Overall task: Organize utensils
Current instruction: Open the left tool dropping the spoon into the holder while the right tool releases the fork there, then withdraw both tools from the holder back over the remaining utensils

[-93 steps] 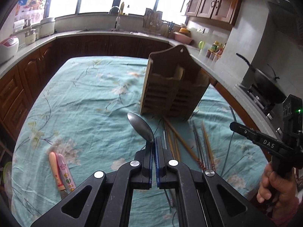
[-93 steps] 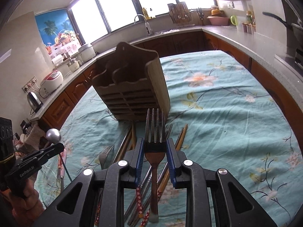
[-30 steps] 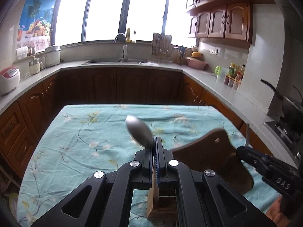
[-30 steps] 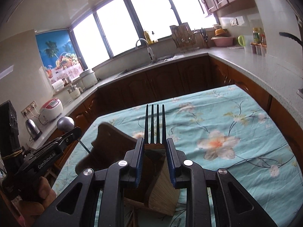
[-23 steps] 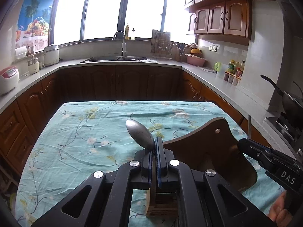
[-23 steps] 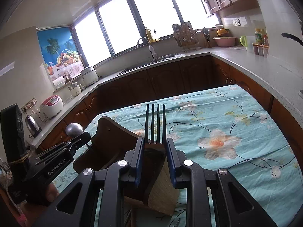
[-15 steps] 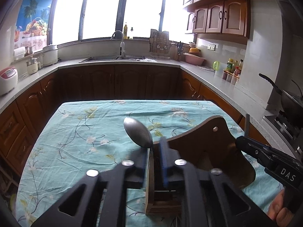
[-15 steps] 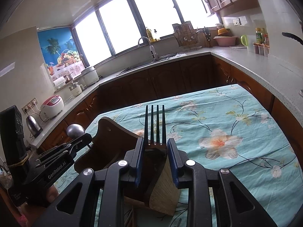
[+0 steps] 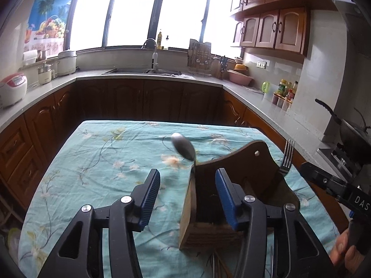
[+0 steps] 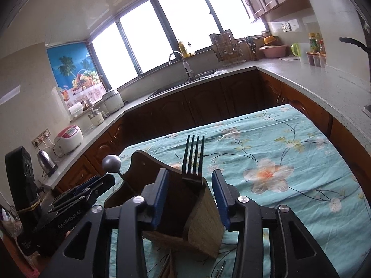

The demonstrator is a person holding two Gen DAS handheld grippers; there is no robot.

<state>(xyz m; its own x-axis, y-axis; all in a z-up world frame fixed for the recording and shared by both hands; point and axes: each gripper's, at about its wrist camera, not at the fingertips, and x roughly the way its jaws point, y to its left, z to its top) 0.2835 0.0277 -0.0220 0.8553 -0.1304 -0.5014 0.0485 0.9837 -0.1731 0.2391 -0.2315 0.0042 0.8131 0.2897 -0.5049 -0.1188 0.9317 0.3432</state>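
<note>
Left gripper [image 9: 187, 194] spread wide, jaws apart, gripping nothing. Right gripper [image 10: 189, 195] likewise spread, jaws apart, gripping nothing. Wooden utensil holder [image 9: 234, 178] upright on the floral tablecloth [image 9: 104, 162], directly ahead of both grippers and partly between the blue pads [image 9: 150, 197] in each wrist view. Spoon [image 9: 184, 148] standing bowl-up in the holder's left end compartment, just beyond the left gripper's finger gap, blurred. Fork [image 10: 194, 162] standing tines-up in the holder's right end compartment, centred between the right gripper's fingers and touching neither. More utensils lying on the cloth at the holder's base, mostly hidden below the grippers. Lettering "GenRobot.AI" readable on the left gripper's body in the right wrist view; "DAS" readable on the right gripper's body in the left wrist view.
</note>
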